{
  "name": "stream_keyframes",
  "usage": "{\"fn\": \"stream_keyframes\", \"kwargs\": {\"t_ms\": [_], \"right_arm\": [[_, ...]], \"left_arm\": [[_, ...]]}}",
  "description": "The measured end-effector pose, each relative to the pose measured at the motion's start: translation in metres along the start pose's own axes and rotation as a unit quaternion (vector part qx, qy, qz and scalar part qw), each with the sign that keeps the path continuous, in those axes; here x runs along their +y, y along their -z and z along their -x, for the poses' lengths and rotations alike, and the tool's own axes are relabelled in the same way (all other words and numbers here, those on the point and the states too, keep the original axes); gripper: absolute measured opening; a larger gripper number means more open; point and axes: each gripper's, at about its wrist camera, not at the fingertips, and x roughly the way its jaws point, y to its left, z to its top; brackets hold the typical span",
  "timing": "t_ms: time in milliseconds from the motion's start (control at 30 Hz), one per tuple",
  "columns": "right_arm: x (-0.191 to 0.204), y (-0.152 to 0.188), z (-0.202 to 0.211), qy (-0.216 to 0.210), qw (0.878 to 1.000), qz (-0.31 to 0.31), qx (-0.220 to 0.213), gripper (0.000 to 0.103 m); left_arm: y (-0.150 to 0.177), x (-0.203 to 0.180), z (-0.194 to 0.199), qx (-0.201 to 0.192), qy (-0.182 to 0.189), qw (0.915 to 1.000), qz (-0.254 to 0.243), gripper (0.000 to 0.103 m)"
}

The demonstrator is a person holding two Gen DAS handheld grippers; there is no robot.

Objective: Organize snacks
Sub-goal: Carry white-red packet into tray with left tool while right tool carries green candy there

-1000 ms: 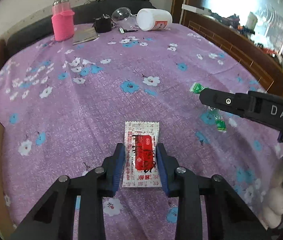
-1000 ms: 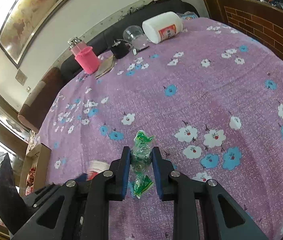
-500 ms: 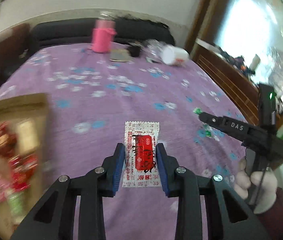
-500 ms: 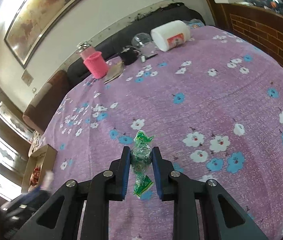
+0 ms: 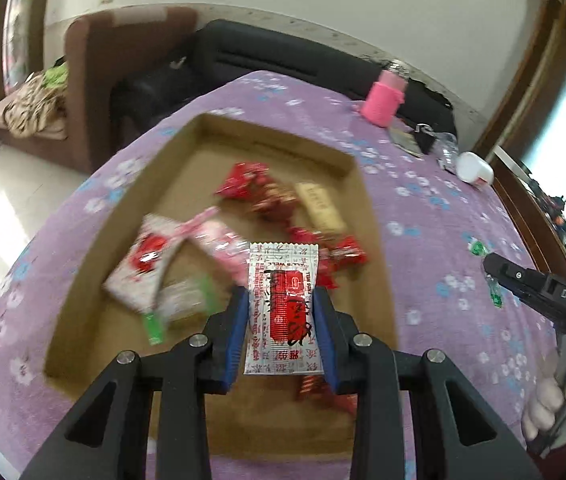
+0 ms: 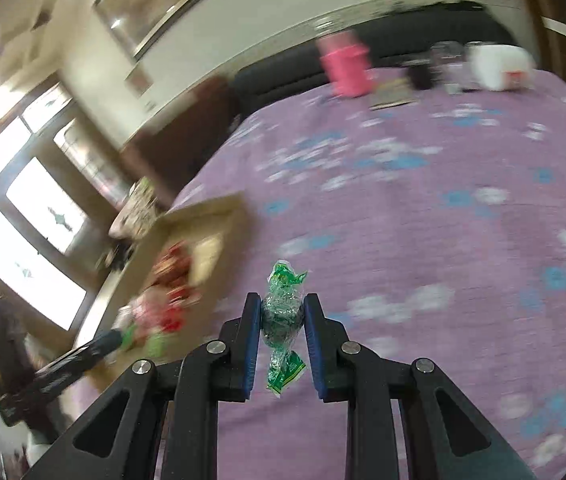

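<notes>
My left gripper (image 5: 282, 300) is shut on a white and red snack packet (image 5: 283, 304) and holds it above the near part of an open cardboard box (image 5: 375, 240). The box holds several snacks in red, pink and white wrappers. My right gripper (image 6: 282, 312) is shut on a green wrapped candy (image 6: 283, 308) above the purple flowered cloth, to the right of the box (image 6: 211, 208). The right gripper also shows at the right edge of the left wrist view (image 5: 487, 266).
A pink bottle (image 5: 385, 100), a white jar on its side (image 5: 474, 168), a clear cup and small dark items stand at the table's far end. A brown armchair (image 5: 95, 80) and a dark sofa lie beyond the table edge. The cloth (image 6: 423, 240) covers the table.
My left gripper has lifted the packet off the cloth and swung left over the box. My right gripper has turned left with the candy, bringing the box closer in its view.
</notes>
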Motion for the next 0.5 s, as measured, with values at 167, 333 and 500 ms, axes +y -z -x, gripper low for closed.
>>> {"fn": "stream_keyframes", "kwargs": {"t_ms": [167, 333, 500], "right_arm": [[0.059, 0.006, -0.047, -0.01, 0.998, 0.045, 0.04, 0.024], [0.092, 0.016, -0.087, 0.001, 0.995, 0.072, 0.067, 0.024], [0.102, 0.024, -0.1, 0.038, 0.992, 0.103, 0.059, 0.025]], "left_arm": [[-0.001, 0.026, 0.001, 0.002, 0.0, 0.9996, 0.03, 0.039], [-0.003, 0.033, 0.017, -0.017, 0.025, 0.9991, 0.031, 0.063], [-0.006, 0.034, 0.04, -0.05, 0.031, 0.9978, 0.031, 0.076]]}}
